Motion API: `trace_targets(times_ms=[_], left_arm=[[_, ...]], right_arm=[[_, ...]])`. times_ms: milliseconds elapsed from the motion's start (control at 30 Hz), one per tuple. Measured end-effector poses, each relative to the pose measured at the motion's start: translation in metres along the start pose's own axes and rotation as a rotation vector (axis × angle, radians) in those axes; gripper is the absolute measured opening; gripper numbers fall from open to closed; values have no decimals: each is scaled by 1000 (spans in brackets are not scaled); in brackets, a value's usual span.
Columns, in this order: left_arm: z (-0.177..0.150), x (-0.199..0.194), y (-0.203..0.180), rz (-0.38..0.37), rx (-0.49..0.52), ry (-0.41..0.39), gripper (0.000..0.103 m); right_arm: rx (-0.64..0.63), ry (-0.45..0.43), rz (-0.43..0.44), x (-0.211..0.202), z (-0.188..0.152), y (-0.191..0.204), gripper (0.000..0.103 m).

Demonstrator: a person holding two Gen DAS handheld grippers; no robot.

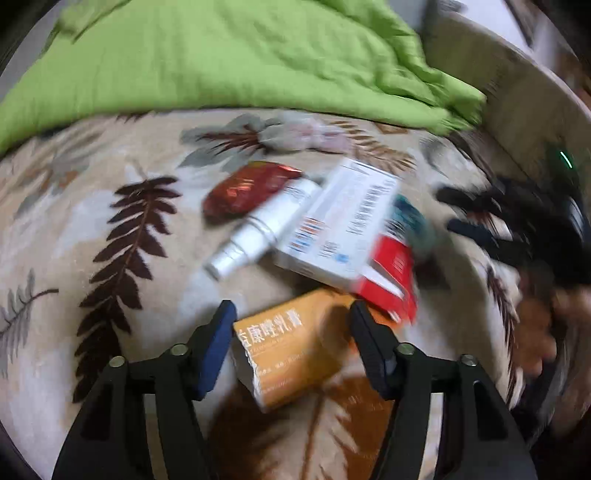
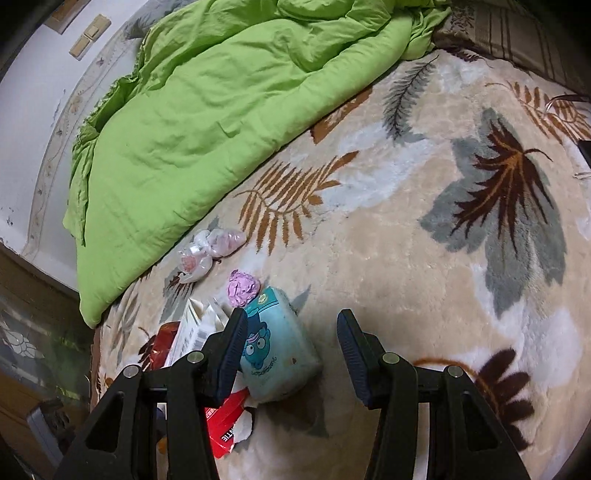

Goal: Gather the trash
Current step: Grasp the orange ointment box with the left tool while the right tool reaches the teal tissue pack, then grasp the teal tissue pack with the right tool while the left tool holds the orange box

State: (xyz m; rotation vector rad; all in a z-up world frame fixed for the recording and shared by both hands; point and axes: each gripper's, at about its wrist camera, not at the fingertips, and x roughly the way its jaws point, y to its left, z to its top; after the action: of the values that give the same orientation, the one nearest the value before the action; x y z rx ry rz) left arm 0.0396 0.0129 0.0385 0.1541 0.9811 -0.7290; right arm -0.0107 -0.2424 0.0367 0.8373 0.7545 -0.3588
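Note:
Trash lies on a leaf-patterned blanket. In the left wrist view my left gripper (image 1: 293,317) is open around an orange box (image 1: 291,343), its fingers either side and apart from it. Beyond lie a white barcode box (image 1: 343,221), a red box (image 1: 393,280), a white spray bottle (image 1: 258,230) and a dark red wrapper (image 1: 247,190). In the right wrist view my right gripper (image 2: 291,332) is open over a teal tissue pack (image 2: 277,350). The red box (image 2: 225,421), a white box (image 2: 192,332), a pink paper ball (image 2: 242,288) and crumpled clear plastic (image 2: 208,251) lie nearby.
A green quilt (image 2: 207,122) covers the far side of the bed. A wall with switches (image 2: 88,35) is at the left. A patterned pillow (image 2: 517,33) lies at the far right. The right gripper shows blurred at the right of the left wrist view (image 1: 517,229).

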Motion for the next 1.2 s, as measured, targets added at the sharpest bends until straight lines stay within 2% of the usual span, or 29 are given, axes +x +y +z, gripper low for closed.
trace_targets(times_ms=[100,167,200,267,367,433,500,600,700,767,833,967,1033,1100,1167,1200], left_arm=[[-17,-8,-16,-71,74,49,65],[-34,-11,-32,-108,151,112,66],[-38,-12,-37,-103,176,119,66],[-44,-14,-48,-36,223,105,66],[-35,-15,-50,1,190,72,67],[-24,-11,-51,53,174,40,68],[-10,4,-53,74,156,59,68],[-7,16,-56,116,121,63,66],[-15,11,-57,147,98,13,57],[-24,1,-49,168,38,-5,49],[-35,-12,-39,177,-16,-18,45],[-67,-46,-13,307,-132,-70,45],[-82,-59,1,368,-196,-116,45],[-91,-63,13,380,-244,-143,46],[-93,-59,20,392,-259,-134,46],[-94,-58,19,396,-257,-139,46]], right_arm=[[-19,12,10,4,1,3,54],[-21,16,8,6,1,3,54],[-17,21,9,7,1,3,54],[-7,27,9,8,0,2,54],[-10,21,11,8,-1,4,54],[-14,18,9,8,-2,5,54],[-11,21,8,8,-2,4,54],[-14,17,-1,8,-2,3,54],[-23,28,-5,11,-1,3,54],[-34,30,-14,13,-1,3,54],[-57,35,-27,16,-2,6,54],[-131,86,-51,30,-9,16,55],[-200,85,-93,33,-14,25,54],[-258,83,-104,35,-18,33,41],[-329,89,-140,37,-25,43,41],[-372,82,-157,37,-29,48,36]])
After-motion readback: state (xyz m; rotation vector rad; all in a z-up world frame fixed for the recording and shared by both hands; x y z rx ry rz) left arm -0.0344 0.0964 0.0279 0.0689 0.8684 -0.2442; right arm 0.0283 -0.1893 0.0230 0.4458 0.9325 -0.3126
